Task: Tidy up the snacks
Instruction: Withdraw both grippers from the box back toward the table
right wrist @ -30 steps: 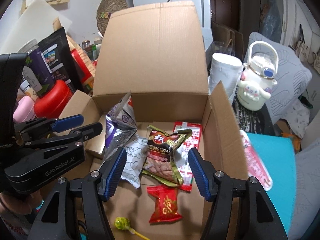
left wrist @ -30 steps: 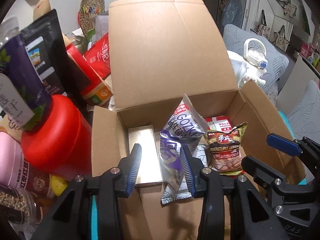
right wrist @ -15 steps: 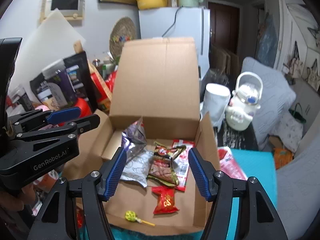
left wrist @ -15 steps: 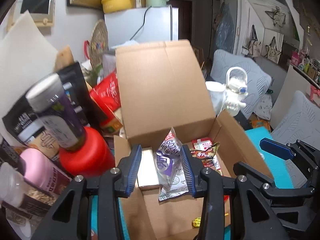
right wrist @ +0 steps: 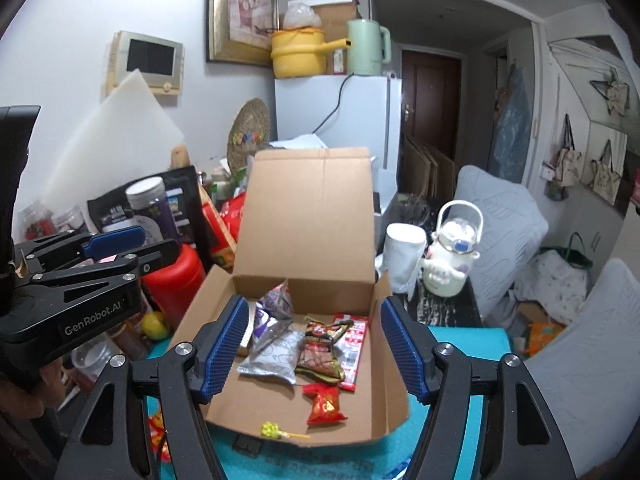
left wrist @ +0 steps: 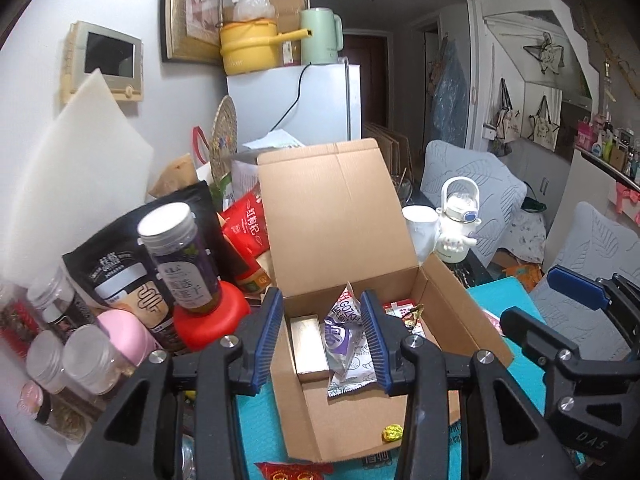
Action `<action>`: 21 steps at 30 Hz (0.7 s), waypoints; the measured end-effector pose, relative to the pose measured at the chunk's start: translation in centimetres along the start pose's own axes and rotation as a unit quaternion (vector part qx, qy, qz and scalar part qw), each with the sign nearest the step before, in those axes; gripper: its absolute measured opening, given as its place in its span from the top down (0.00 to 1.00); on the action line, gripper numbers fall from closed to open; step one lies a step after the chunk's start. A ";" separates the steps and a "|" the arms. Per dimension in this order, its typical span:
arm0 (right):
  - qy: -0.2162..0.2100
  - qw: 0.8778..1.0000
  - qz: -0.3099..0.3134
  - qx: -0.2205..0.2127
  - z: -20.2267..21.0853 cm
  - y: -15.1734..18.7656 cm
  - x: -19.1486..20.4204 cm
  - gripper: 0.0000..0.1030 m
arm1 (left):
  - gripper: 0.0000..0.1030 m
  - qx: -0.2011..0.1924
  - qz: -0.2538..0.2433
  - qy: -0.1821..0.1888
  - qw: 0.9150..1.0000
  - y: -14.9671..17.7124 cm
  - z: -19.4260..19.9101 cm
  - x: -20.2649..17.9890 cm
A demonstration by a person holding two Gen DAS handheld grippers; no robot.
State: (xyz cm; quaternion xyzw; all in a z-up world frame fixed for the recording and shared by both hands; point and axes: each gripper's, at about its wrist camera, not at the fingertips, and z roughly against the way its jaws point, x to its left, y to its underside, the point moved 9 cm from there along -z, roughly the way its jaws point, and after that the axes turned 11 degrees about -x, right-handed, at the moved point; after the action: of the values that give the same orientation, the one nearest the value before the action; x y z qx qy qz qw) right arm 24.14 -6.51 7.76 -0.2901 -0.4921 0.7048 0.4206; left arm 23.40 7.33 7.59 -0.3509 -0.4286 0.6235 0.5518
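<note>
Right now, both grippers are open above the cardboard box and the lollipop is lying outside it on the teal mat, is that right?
Not quite: the lollipop lies inside the cardboard box, near its front edge, as the right wrist view shows. Both the left gripper and right gripper are indeed open above it.

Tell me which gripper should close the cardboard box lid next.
Probably the right gripper. It is open and empty, facing the brown cardboard box and its upright lid squarely. The open, empty left gripper sits off the box's left side, beside the crowded jars.
</note>
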 end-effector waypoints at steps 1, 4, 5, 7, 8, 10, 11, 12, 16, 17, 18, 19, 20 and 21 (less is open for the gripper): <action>0.003 1.000 0.001 -0.005 0.6 -0.1 0.1 0.32 | 0.58 -0.002 0.001 0.000 1.000 0.0 0.5 0.1; 0.008 1.000 0.000 -0.020 2.3 -0.4 0.2 0.29 | 0.29 -0.016 0.005 0.001 1.000 0.0 2.0 0.4; 0.008 1.000 -0.002 -0.024 2.8 -0.5 0.3 0.29 | 0.28 -0.026 0.005 0.000 1.000 -0.1 2.7 0.4; 0.008 1.000 -0.003 -0.030 3.9 -0.5 0.5 0.29 | 0.28 -0.035 0.001 -0.004 0.999 -0.1 3.9 0.6; 0.009 0.999 -0.002 -0.032 4.3 -0.4 0.6 0.29 | 0.28 -0.036 0.000 -0.002 0.999 -0.1 4.4 0.6; 0.012 0.999 -0.002 -0.039 5.4 -0.3 0.8 0.26 | 0.28 -0.037 -0.001 0.001 0.999 0.2 5.3 0.7; 0.012 0.999 -0.002 -0.043 5.9 -0.3 0.9 0.24 | 0.26 -0.038 -0.001 0.002 0.999 0.3 5.7 0.8; 0.011 0.999 -0.002 -0.047 6.6 -0.3 1.1 0.22 | 0.21 -0.039 -0.001 0.002 0.999 0.5 6.2 0.9; 0.012 0.998 0.000 -0.058 8.5 0.0 1.7 0.16 | 0.05 -0.061 -0.009 -0.010 0.998 1.0 8.2 1.3; 0.014 0.998 0.001 -0.060 9.0 0.2 1.8 0.15 | 0.04 -0.066 -0.012 -0.012 0.998 1.1 8.7 1.3; 0.015 0.998 0.001 -0.061 9.4 0.4 2.0 0.15 | 0.04 -0.068 -0.016 -0.012 0.997 1.3 9.3 1.2; 0.016 0.998 0.000 -0.062 9.7 0.6 2.0 0.15 | 0.04 -0.067 -0.018 -0.010 0.998 1.6 9.7 1.1; 0.017 0.998 -0.001 -0.063 10.1 0.8 2.1 0.14 | 0.04 -0.066 -0.019 -0.006 0.998 1.9 10.0 1.1; 0.017 0.998 -0.004 -0.063 10.5 1.1 2.2 0.11 | 0.04 -0.064 -0.019 -0.002 0.998 2.2 10.4 1.0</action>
State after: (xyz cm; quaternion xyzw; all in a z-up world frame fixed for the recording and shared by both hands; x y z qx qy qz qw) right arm 14.10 -9.45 10.42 -0.3261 -0.5295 0.6654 0.4130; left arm 12.97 6.73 9.62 -0.3759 -0.4758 0.5845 0.5391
